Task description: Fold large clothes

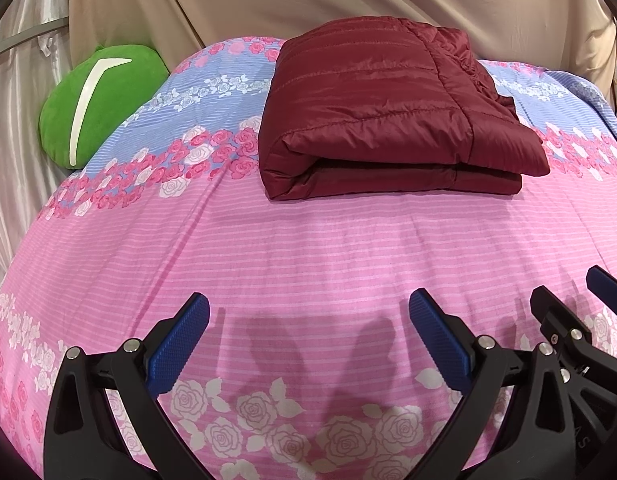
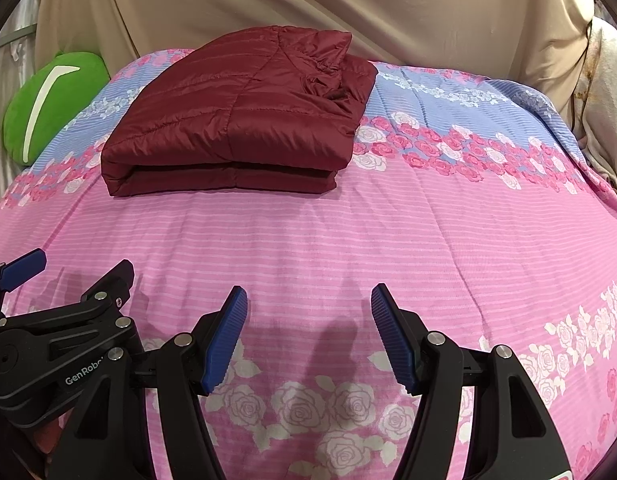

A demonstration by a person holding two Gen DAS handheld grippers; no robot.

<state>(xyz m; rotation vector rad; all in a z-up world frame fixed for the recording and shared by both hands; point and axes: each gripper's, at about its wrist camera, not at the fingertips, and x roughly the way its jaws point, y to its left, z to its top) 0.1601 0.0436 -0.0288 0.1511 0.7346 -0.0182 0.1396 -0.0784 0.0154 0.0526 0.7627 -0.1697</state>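
My left gripper (image 1: 308,328) hangs nearest to me over the pink rose-print bedspread (image 1: 308,248), its blue pads spread wide with nothing between them. My right gripper (image 2: 308,332) sits just beside it, jaws parted a little less widely, also empty. Neither touches the cloth beneath.

Beyond both grippers, further up the bedspread, lies the dark red quilted jacket (image 1: 384,112). It rests as a compact rectangle, layers stacked, with the rounded fold edge facing me and the gathered hood or collar bunched at its far right corner. To the far left of the jacket, at the edge of the bedspread, sits a green cushion (image 1: 100,104) with a white curved stripe. Behind everything hangs a beige cloth backdrop (image 1: 348,0).

I judge the folding essentially finished. If I tidy further, I would bring both grippers up level to the near fold edge, press lightly to flatten trapped air, and tuck the loose bunched corner under without dragging the slippery shell apart.

Count: two grippers, one jacket, one cushion, one bedspread.
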